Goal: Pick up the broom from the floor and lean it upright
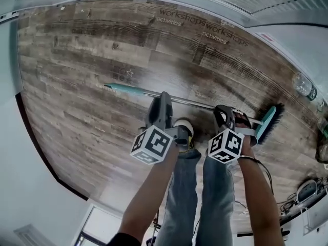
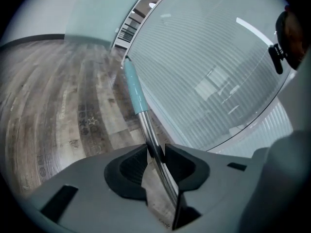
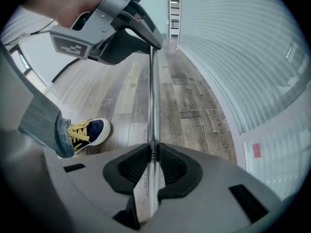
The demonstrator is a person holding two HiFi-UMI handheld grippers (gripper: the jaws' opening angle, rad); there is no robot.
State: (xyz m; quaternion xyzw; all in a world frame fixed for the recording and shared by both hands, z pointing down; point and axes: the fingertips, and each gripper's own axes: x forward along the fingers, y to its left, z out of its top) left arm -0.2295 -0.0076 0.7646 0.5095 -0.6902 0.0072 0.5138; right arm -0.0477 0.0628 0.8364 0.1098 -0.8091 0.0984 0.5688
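Observation:
The broom is held roughly level above the wooden floor (image 1: pixel 77 101). Its teal handle end (image 1: pixel 123 89) points left, a metal pole (image 1: pixel 197 103) runs across, and the teal head with black bristles (image 1: pixel 269 123) is at the right. My left gripper (image 1: pixel 164 99) is shut on the pole just past the teal grip (image 2: pixel 133 89), with the pole (image 2: pixel 154 149) pinched between its pads. My right gripper (image 1: pixel 225 113) is shut on the pole (image 3: pixel 152 106) nearer the head. In the right gripper view the left gripper (image 3: pixel 116 28) clamps the same pole further along.
A glass wall with blinds (image 2: pixel 218 81) runs along the far side of the floor. The person's jeans (image 1: pixel 200 188) and a navy shoe with yellow laces (image 3: pixel 90 130) are just below the broom. A clear bottle (image 1: pixel 303 84) and cables (image 1: pixel 307 191) lie at the right.

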